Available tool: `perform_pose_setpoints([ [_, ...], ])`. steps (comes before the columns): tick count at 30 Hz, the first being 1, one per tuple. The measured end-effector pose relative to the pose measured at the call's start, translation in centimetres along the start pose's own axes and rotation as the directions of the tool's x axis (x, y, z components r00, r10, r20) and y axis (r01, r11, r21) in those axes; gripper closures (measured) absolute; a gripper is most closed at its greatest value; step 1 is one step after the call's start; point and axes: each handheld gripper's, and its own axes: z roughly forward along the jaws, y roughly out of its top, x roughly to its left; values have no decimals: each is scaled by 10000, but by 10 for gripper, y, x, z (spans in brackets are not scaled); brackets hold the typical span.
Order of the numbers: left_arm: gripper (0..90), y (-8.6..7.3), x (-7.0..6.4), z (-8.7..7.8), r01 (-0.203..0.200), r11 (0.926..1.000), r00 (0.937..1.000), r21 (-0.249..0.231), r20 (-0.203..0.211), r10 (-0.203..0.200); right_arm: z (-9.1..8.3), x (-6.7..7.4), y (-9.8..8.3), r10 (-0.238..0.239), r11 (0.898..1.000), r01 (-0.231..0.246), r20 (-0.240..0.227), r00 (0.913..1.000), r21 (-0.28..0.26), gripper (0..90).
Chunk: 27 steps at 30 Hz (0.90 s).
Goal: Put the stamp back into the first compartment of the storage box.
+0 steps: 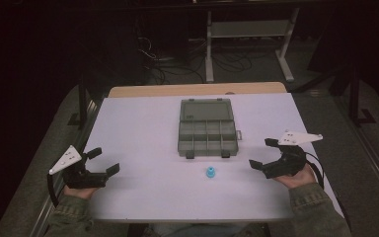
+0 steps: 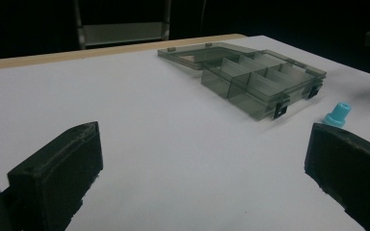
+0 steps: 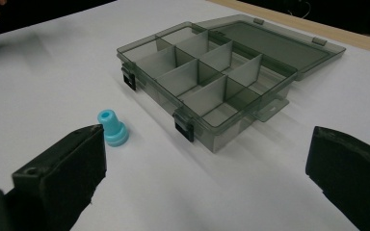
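Smoky translucent plastic organizer box (image 1: 207, 134), lid laid flat open toward the far edge of the matte white worktop (image 1: 143, 148), gridded into small compartments. Small blue flanged plug (image 1: 210, 172) upright just nearside of box. Left gripper (image 1: 100, 161) and right gripper (image 1: 259, 153) low near side edges, fingers spread wide, empty.
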Motion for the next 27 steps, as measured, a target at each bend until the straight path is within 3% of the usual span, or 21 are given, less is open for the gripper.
perform_pose_setpoints([
  [13,0,0,1,-1,-11,10000,10000,-14,-11,11,12,14,15,-291,9989,309,-496,9983,357,0],
  [27,0,0,0,0,-17,10000,10000,-33,-2,17,24,14,20,-466,9959,518,-708,9964,740,0],
])
